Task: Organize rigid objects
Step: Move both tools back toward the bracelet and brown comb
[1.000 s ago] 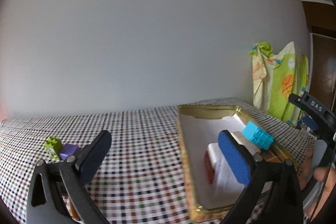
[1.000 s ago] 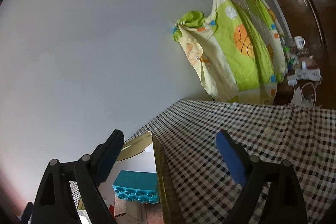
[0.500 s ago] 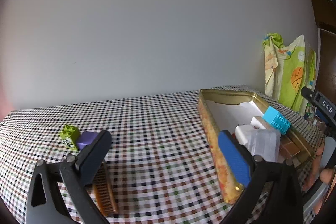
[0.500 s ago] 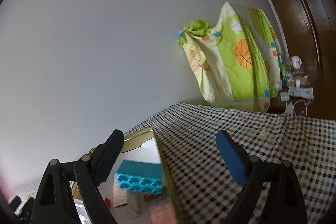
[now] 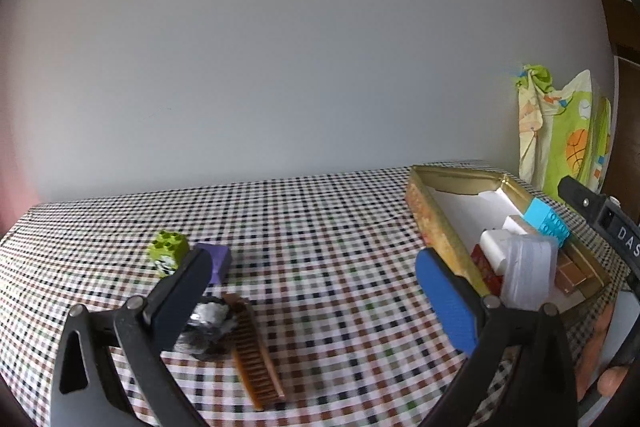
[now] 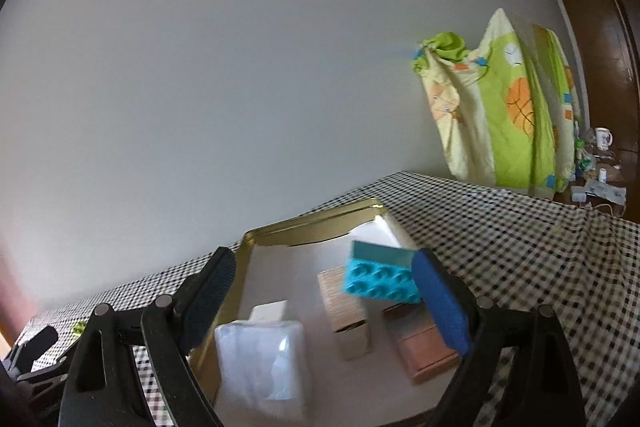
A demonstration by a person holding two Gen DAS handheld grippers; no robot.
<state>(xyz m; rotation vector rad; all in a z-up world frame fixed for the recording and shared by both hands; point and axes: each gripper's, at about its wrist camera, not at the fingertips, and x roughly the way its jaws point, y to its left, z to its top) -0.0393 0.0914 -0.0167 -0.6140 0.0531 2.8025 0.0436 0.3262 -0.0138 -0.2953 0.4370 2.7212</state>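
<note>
Gold tin (image 6: pixel 308 227) w/ cyan brick (image 6: pixel 380 277) at 12 o'clock; left tongs (image 5: pixel 312 291), right tongs (image 6: pixel 324 301) both apart, empty.

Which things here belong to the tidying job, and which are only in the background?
Part of the job:
- gold tin
- cyan brick, already in the tin
- green brick, purple block and brown comb, loose on the checked cloth

Only background:
- hanging quilt
- mug on a far surface
</note>
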